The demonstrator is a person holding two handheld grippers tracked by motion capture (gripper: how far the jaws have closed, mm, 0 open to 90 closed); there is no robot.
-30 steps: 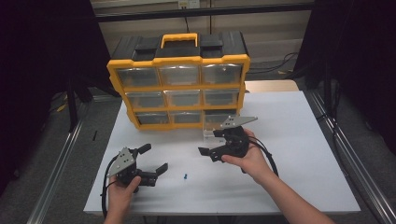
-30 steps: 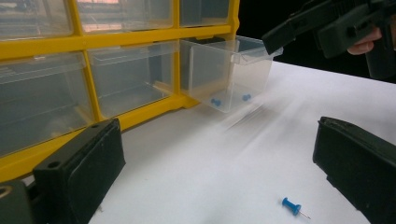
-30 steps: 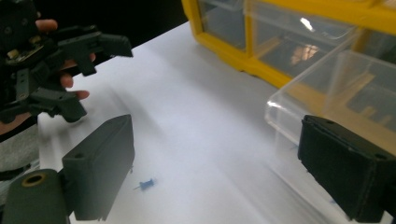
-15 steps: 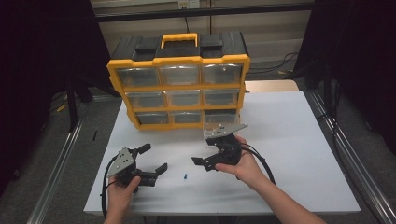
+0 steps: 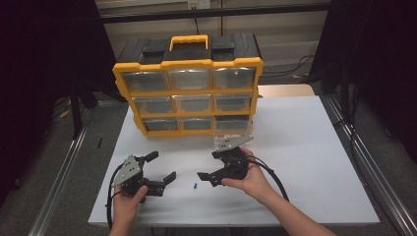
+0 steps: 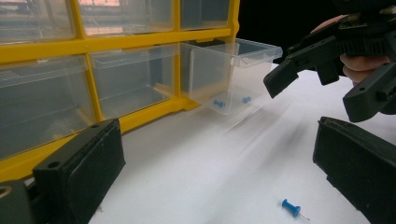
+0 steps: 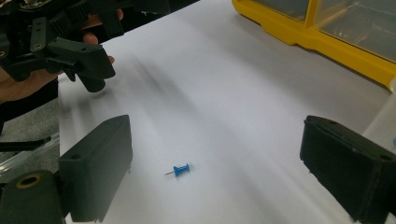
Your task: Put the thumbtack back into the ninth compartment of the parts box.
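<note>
The right gripper (image 5: 207,169) is hovering over the blue pushpin (image 7: 181,170) lying on the white counter (image 5: 314,162) — fingers spread wide, gripping nothing. The left gripper (image 5: 161,167) is waiting nearby, also spread. Best lowering squarely, straddling the pin's head — closing gently.

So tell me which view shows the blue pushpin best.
The right gripper view: the pushpin lies on its side, centred between that gripper's open jaws, head and needle both sharp. The left gripper view catches it near the bottom edge, clear but off to one side. In the high view it is a tiny blue speck between the two grippers.
</note>
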